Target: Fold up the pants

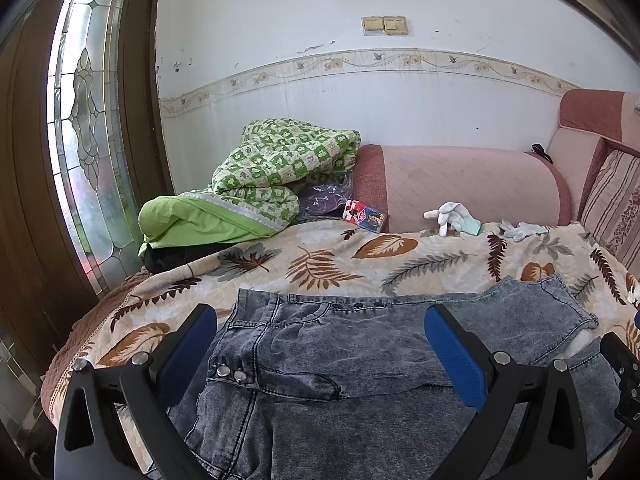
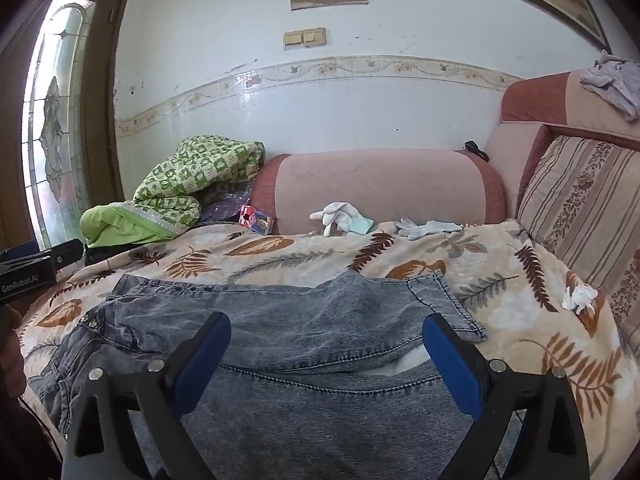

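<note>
1. Pair of washed grey-blue denim pants [image 1: 340, 344] is lying on a sofa covered with a cream leaf-print blanket [image 1: 320, 256], along the blanket's near edge.
2. Pants are sitting partly folded: one layer is doubled over another, waistband with two metal buttons [image 1: 229, 373] toward the left, a stitched hem [image 2: 452, 304] pointing toward the blanket's right side.
3. Left tool [image 1: 320, 352], black frame with blue pads, is standing wide over the denim; no cloth is showing pinched between the pads. Whether the pads are touching the fabric cannot be told.
4. Right tool [image 2: 326, 356], same build, is also gaping wide above the folded layer near the hem; nothing is being gripped.
5. In the right wrist view, the left tool's black body is showing at the left edge, with part of a hand [image 2: 12, 356] below it.
6. Green-and-white checked quilt [image 1: 276, 172] is lying bundled at the blanket's far left corner against the white tiled wall [image 1: 360, 96].
7. Small red and blue box [image 1: 365, 216] is sitting by the pink sofa armrest [image 1: 472, 188] at the far edge.
8. White work glove [image 1: 448, 216] and a pale grey glove [image 1: 520, 230] are lying along the far edge, well apart from the pants.
9. Crumpled white tissue [image 2: 580, 298] is resting near the blanket's right edge beside a striped cushion [image 2: 584, 200].
</note>
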Available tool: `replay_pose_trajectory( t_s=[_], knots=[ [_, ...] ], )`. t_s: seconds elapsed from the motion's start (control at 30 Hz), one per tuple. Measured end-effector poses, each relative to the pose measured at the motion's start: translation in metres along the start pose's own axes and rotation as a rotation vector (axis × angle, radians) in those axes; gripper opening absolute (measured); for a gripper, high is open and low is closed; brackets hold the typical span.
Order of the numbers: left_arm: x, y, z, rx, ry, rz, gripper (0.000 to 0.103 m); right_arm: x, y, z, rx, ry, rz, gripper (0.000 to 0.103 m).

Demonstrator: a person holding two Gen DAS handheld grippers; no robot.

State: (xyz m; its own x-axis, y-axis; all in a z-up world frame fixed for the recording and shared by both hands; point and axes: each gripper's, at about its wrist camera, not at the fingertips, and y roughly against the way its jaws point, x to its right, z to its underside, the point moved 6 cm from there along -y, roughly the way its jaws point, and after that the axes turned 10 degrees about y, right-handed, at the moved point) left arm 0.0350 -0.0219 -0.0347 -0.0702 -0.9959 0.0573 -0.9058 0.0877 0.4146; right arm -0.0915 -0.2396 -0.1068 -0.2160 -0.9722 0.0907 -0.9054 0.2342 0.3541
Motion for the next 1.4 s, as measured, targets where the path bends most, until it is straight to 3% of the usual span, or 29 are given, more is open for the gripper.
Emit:
replay_pose_trajectory(
  t_s=[1.4],
  knots=[
    [0.0011, -0.0056, 0.0075, -0.028, -0.020, -0.003, 0.103, -0.0050, 0.0004, 0.0000, 0.001, 0.003, -0.019, 0.098]
  ],
)
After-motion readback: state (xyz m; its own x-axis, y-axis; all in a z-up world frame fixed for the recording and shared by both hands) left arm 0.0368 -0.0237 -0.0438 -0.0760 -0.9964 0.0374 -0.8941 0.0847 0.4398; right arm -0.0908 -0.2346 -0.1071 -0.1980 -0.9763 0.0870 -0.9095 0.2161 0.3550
